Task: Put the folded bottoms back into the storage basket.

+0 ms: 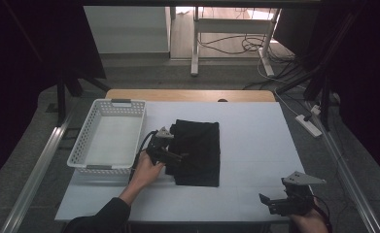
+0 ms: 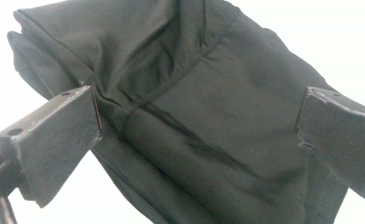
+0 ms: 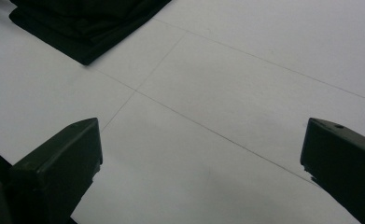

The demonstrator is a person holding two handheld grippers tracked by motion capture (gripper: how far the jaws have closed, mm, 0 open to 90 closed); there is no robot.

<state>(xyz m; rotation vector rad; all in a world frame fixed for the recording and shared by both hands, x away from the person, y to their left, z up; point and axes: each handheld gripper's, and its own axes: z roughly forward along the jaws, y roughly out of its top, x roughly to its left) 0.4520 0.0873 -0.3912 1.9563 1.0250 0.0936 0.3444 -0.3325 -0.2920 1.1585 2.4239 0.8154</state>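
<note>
Folded black cloth (image 1: 197,153), soft and creased, roughly rectangular, lies mid-bench (image 1: 255,145) beside the perforated white plastic basket (image 1: 107,138). Left gripper (image 1: 170,155) spread wide at its left edge. Right gripper (image 1: 275,201) spread over bare bench, well apart.

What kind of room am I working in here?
Probably a lab or workshop recording station, not a home: a table under a white cover, dark curtains at the sides, and loose cables and a power strip on the floor.
</note>
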